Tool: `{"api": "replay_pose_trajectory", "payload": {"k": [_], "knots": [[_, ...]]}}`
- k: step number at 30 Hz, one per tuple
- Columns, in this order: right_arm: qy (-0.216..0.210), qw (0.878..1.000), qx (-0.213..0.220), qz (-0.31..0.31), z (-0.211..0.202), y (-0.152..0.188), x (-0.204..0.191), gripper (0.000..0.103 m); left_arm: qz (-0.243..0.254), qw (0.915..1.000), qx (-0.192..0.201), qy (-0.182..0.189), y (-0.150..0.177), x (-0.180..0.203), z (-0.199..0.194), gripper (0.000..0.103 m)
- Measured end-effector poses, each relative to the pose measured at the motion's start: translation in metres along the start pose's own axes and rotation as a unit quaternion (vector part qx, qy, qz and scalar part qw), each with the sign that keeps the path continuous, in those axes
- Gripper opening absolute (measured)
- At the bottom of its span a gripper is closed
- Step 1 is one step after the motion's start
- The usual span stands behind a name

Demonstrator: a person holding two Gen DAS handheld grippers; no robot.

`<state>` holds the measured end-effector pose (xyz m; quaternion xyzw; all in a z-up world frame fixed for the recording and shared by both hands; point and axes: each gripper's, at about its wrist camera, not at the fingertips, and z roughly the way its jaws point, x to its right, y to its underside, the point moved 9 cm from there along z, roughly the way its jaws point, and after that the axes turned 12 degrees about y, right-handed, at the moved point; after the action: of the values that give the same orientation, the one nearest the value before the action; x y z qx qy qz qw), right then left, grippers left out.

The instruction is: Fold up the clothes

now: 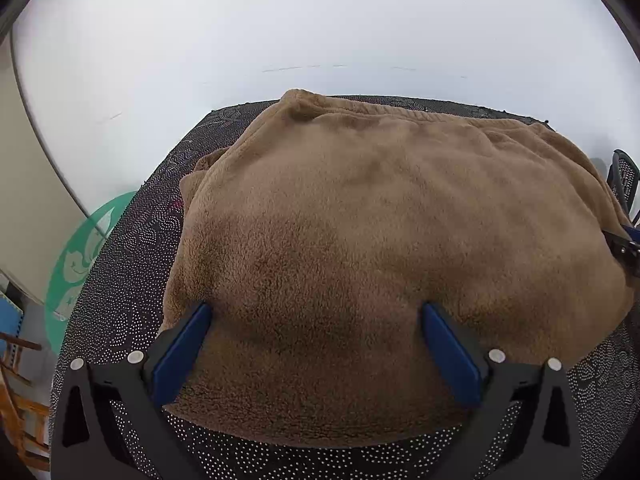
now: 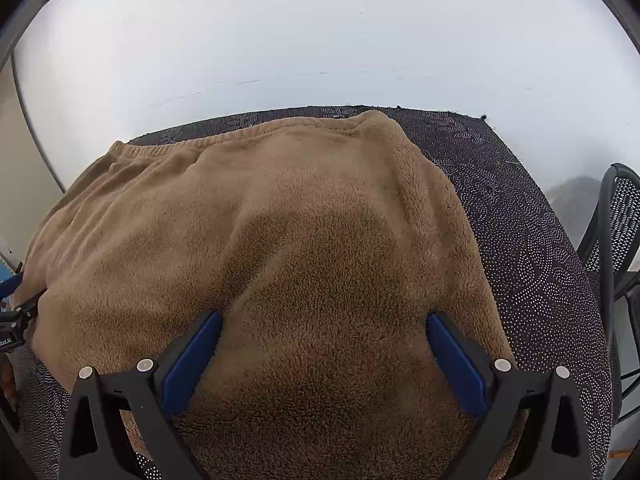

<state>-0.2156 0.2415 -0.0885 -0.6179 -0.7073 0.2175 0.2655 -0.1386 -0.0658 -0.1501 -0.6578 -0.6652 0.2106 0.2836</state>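
Both grippers, left (image 1: 316,316) and right (image 2: 324,326), hover released over the fleece (image 1: 380,240); a shallow pinch might slip off.

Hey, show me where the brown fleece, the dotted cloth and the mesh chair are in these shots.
fleece (image 1: 380,220), left wrist view, middle of its top surface.
dotted cloth (image 2: 532,248), right wrist view, bare part right of the fleece.
mesh chair (image 2: 624,216), right wrist view, its backrest mesh at the right edge.
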Motion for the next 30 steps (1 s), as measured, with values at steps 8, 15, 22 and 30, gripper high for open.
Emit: {"api": "replay_pose_trajectory", "payload": {"k": [8, 15, 22, 30], "knots": [[-0.005, 1.0, 0.0, 0.004, -0.002, 0.0, 0.001, 0.103, -0.053, 0.9979, 0.032, -0.022, -0.002, -0.023, -0.037, 0.103], [-0.005, 1.0, 0.0, 0.004, -0.001, -0.001, 0.001, 0.103, -0.17, 0.9849, 0.02, -0.027, 0.018, -0.087, -0.038, 0.103], [0.0, 1.0, 0.0, 0.001, 0.001, -0.001, 0.001, 0.103, -0.201, 0.9795, 0.016, 0.014, 0.027, -0.095, -0.018, 0.103], [0.002, 1.0, -0.001, -0.001, 0.005, -0.003, 0.002, 0.103, -0.191, 0.9814, 0.01, 0.014, 0.025, -0.095, -0.014, 0.103]]}}
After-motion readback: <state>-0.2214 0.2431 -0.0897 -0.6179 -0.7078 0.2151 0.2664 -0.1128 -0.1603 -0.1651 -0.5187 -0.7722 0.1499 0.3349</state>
